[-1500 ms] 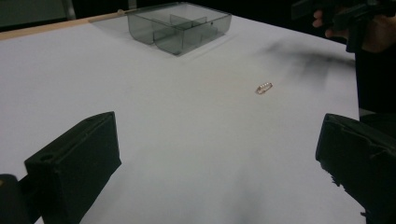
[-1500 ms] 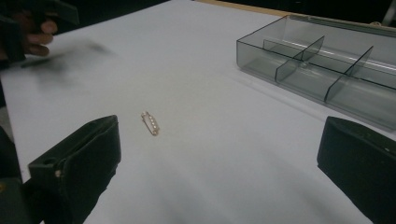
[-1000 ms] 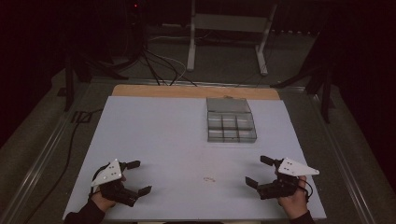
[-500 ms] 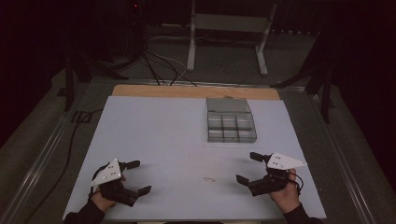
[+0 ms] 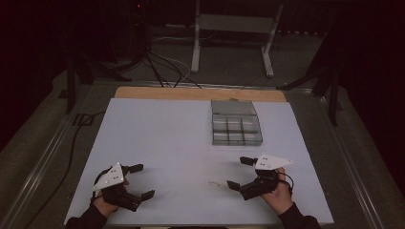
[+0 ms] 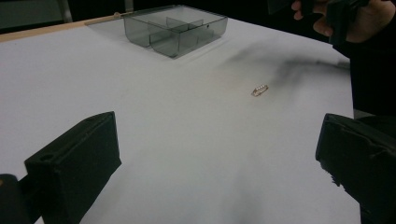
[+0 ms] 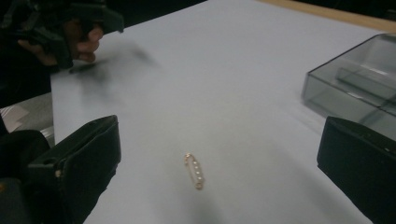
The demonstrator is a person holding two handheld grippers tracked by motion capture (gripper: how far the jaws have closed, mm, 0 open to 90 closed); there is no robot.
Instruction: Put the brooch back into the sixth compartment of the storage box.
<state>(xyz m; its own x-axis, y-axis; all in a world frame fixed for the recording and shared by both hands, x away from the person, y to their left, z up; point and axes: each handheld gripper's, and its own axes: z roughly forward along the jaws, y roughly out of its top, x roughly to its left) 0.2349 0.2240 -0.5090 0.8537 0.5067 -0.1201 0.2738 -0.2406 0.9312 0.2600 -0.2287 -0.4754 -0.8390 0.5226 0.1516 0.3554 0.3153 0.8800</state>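
A small gold pin with pearly beads (image 7: 194, 171) lies flat on the white table (image 5: 172, 138); in the high view the pin (image 5: 213, 182) is a faint speck, and in the left gripper view the pin (image 6: 259, 89) sits far off. My right gripper (image 5: 240, 172) is open, just right of the pin, its jaws pointing left with the pin on the table ahead between them (image 7: 219, 168). My left gripper (image 5: 141, 181) rests open at the front left, far from the pin, nothing between its jaws (image 6: 219, 154).
A clear grey compartment box (image 5: 236, 127) stands at the back right of the table, also the box (image 6: 175, 28) and the box (image 7: 359, 88). A wooden strip (image 5: 200, 93) edges the far side. Cables and a stand lie on the floor beyond.
My right gripper has moved left and slightly forward toward the pin. The left gripper has stayed put.
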